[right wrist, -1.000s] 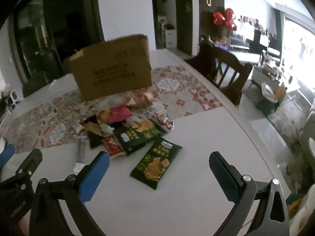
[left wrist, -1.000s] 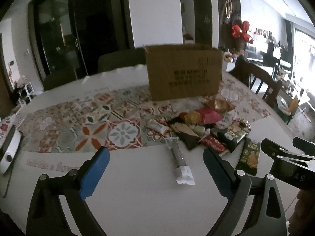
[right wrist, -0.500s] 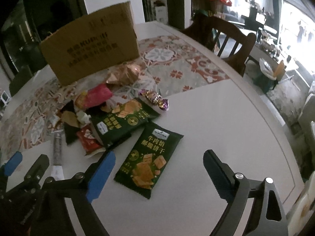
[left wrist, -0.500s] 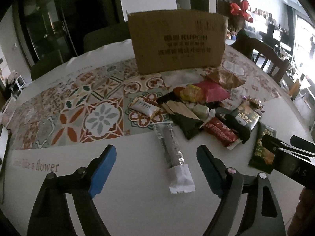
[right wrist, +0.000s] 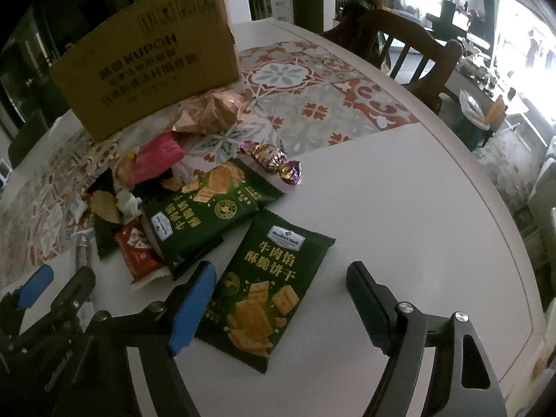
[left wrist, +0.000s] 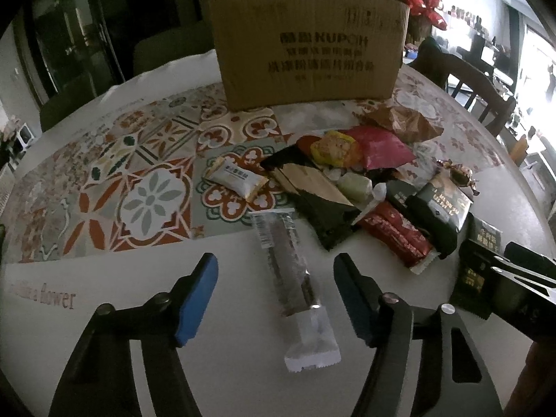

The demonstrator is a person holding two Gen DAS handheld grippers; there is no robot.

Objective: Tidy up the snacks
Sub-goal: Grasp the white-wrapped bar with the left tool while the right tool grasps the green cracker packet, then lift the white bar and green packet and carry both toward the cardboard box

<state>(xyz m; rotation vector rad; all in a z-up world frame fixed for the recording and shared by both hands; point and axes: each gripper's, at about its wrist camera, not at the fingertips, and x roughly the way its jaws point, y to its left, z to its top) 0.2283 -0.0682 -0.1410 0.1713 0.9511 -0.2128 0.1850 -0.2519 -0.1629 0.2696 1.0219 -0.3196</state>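
Note:
A pile of snack packets lies on a round white table in front of a brown cardboard box (left wrist: 309,45), which also shows in the right wrist view (right wrist: 149,55). My left gripper (left wrist: 278,299) is open and empty, its jaws on either side of a long clear-wrapped bar (left wrist: 292,278). My right gripper (right wrist: 278,305) is open and empty, over a dark green biscuit bag (right wrist: 267,288). A second green bag (right wrist: 208,205) lies just beyond it. A red packet (left wrist: 392,236) and a small white packet (left wrist: 236,177) lie in the pile.
A patterned tile-print runner (left wrist: 139,173) crosses the table. A purple foil candy (right wrist: 274,160) lies by the pile. A wooden chair (right wrist: 403,41) stands at the far right edge. The left gripper's body shows at the left in the right wrist view (right wrist: 45,299).
Both grippers have moved forward and down toward the table. The clear-wrapped bar now lies between the left jaws, the green biscuit bag under the right jaws. Both stayed open.

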